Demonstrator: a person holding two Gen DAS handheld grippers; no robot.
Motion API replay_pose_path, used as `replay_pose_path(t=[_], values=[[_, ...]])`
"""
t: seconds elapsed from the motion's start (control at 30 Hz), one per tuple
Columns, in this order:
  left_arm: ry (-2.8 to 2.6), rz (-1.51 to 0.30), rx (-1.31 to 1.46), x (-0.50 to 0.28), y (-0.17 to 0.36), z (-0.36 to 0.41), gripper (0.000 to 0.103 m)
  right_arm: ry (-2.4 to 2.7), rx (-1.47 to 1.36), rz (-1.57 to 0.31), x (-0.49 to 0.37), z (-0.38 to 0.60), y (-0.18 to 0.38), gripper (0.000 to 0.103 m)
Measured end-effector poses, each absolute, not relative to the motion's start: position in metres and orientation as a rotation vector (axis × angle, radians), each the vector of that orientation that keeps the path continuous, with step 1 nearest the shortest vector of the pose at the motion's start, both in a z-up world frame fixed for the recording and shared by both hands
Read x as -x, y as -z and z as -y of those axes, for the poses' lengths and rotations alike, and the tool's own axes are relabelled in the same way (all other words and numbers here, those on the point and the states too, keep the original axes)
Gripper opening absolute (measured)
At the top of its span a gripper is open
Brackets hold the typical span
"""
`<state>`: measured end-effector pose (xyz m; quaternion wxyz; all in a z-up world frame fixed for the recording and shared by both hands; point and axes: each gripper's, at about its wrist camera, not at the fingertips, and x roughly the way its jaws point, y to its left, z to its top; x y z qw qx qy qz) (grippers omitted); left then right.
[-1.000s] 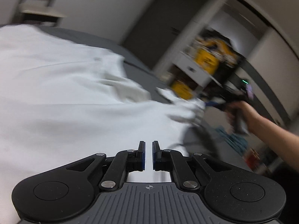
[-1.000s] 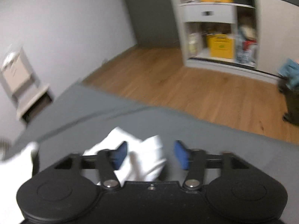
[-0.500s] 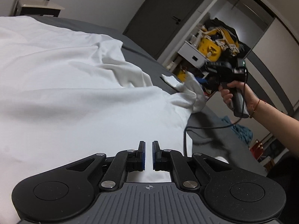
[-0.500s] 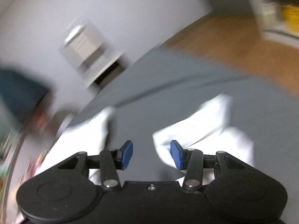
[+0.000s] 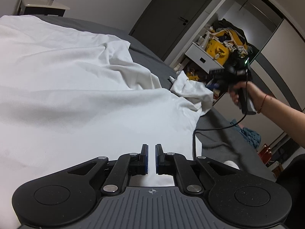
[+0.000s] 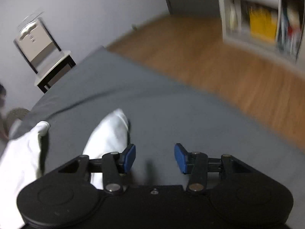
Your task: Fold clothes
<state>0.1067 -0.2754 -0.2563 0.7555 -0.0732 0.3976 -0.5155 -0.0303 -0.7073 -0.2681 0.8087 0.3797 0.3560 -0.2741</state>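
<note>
Since half a second ago the right hand-held gripper [image 6: 154, 157] has let the white garment [image 5: 80, 87] go, its jaws wide apart over bare grey bed [image 6: 171, 110]; the left hand-held gripper [image 5: 151, 157] stays pinched on the garment's near hem; a black cable [image 5: 215, 128] trails across the bed's right edge.

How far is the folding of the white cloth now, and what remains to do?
Nothing looks folded yet: the white cloth lies spread and wrinkled on the grey bed. In hand: the left tool is nearly closed over the cloth's near edge; the right tool is open and empty beside a bunched corner. All folds remain.
</note>
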Motion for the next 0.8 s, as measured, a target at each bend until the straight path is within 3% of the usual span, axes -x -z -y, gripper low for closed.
replay_pose_path(t=[0.2,0.33,0.53,0.6,0.63,0.8], values=[[1.113,-0.884,0.164,-0.108,0.259,0.277,0.005,0.435,-1.081,-0.634,0.015,0.702,0.299,0.046],[1.112,-0.891,0.164,-0.108,0.261,0.277,0.005,0.470,-1.250,-0.441,0.021,0.711,0.302,0.046],[1.111,-0.889,0.178,-0.110,0.261,0.277,0.005,0.478,-1.188,-0.534,-0.004,0.709,0.297,0.045],[1.112,-0.891,0.177,-0.111,0.262,0.278,0.005,0.482,-1.158,-0.572,-0.013,0.708,0.294,0.027],[1.112,-0.891,0.175,-0.111,0.262,0.278,0.005,0.483,-1.143,-0.590,-0.017,0.707,0.293,0.008],[1.109,-0.888,0.169,-0.113,0.260,0.278,0.005,0.494,-1.081,-0.517,0.006,0.705,0.266,0.005]])
